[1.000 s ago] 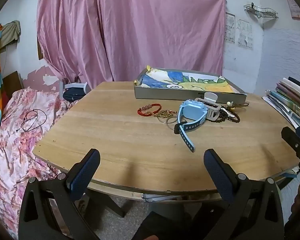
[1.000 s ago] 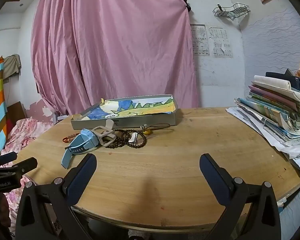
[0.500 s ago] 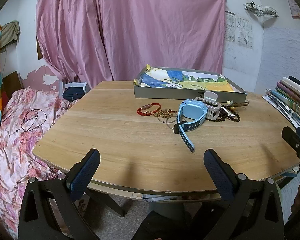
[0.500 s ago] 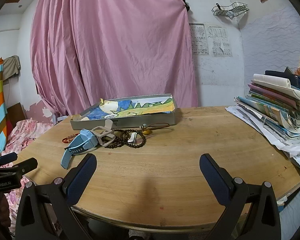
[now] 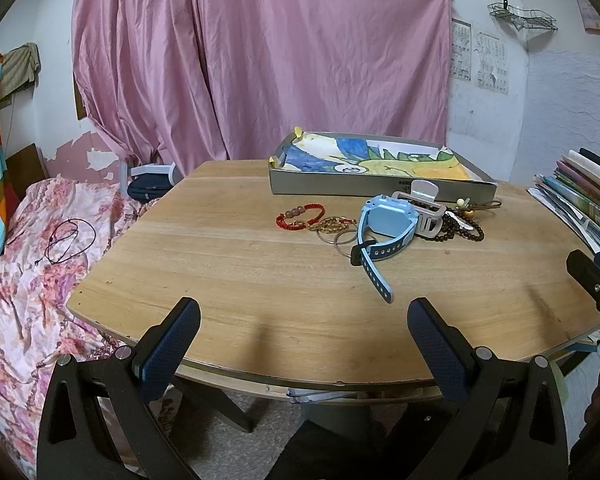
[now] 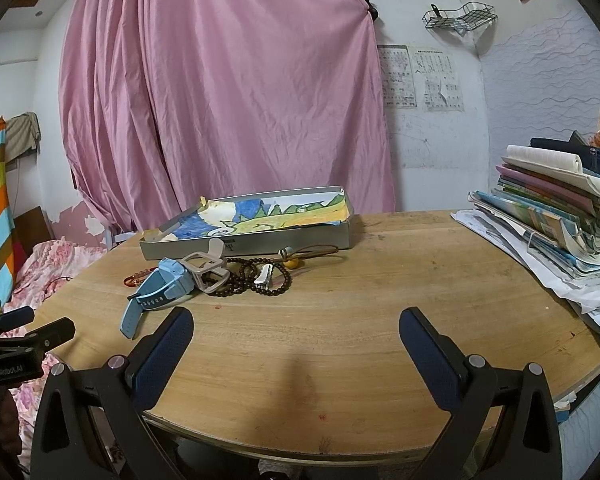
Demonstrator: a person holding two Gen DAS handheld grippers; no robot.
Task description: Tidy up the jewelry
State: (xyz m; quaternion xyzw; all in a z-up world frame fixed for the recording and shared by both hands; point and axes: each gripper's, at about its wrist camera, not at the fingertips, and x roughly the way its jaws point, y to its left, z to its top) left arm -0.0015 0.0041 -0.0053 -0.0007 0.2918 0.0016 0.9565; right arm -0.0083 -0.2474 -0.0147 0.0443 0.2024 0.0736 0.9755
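Observation:
Jewelry lies in a heap on the wooden table (image 5: 228, 272) in front of a shallow grey box (image 5: 380, 189) lined with a coloured drawing. The heap holds a light blue watch (image 5: 386, 226), a red cord bracelet (image 5: 300, 216), thin metal rings (image 5: 338, 236), a beige hair claw (image 5: 422, 200) and dark bead strands (image 5: 460, 229). My left gripper (image 5: 304, 322) hovers open at the table's near edge, well short of the heap. In the right wrist view the watch (image 6: 164, 286), beads (image 6: 244, 278) and box (image 6: 256, 236) lie ahead left of my open right gripper (image 6: 296, 330).
A stack of books and papers (image 6: 556, 216) fills the table's right side. A bed with a floral cover (image 5: 32, 264) stands left of the table, a pink curtain (image 5: 260, 56) behind it. Bare wood lies between the grippers and the heap.
Both views have shifted only slightly. Nothing on the table has moved, and both grippers stay open.

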